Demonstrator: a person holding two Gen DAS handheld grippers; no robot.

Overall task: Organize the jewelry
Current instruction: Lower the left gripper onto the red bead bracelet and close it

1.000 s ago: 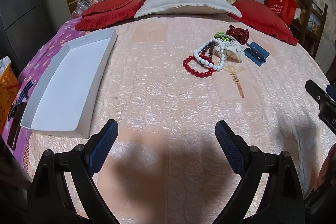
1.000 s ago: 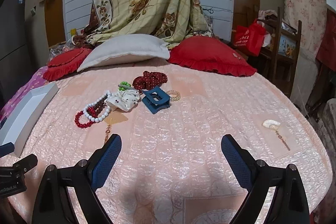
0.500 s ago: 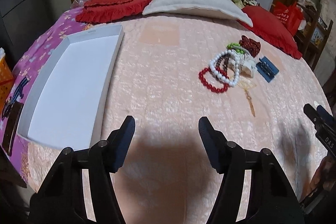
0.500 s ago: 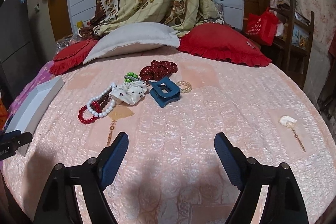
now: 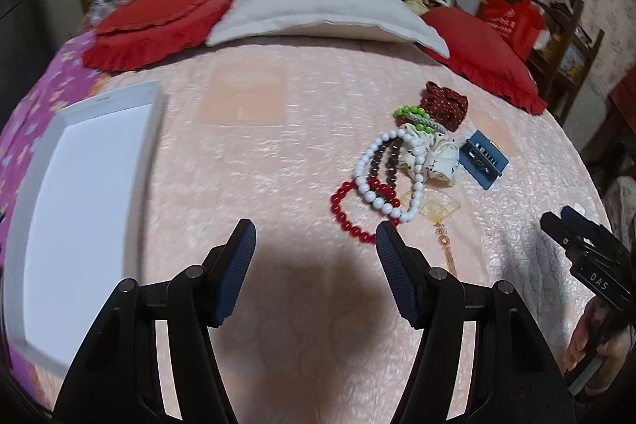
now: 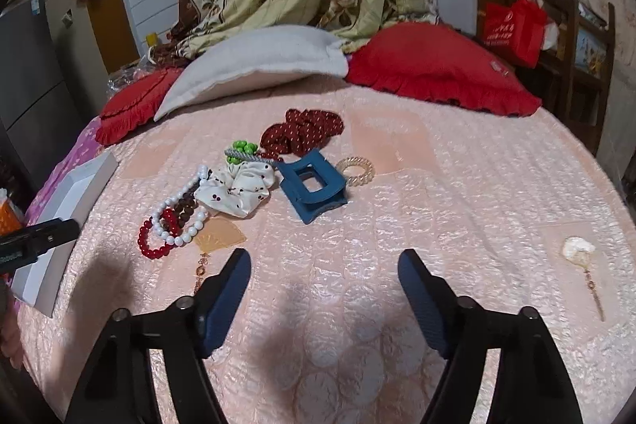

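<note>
A pile of jewelry lies on the pink bedspread: a red bead bracelet [image 5: 349, 213], a white bead bracelet [image 5: 381, 181], a brown bead bracelet [image 5: 383, 161], a white scrunchie [image 6: 238, 189], a dark red scrunchie [image 6: 302, 132], a green hair tie [image 6: 243, 147], a blue claw clip [image 6: 312, 185], a coil hair tie [image 6: 355, 170] and a fan-shaped pendant [image 6: 218, 239]. My left gripper [image 5: 316, 231] is open and empty just short of the red bracelet. My right gripper [image 6: 324, 261] is open and empty, in front of the pile. A white tray [image 5: 83, 201] lies at the left.
A shell-shaped hairpin [image 6: 578, 251] lies alone at the right. A grey pillow [image 6: 254, 62] and red cushions [image 6: 433, 66] line the back of the bed. The bed's left edge drops off beside the tray.
Both grippers have moved forward toward the jewelry pile. The left one swung right, away from the tray, its jaws narrower than a second ago but wider than half a second ago. Nothing is held.
</note>
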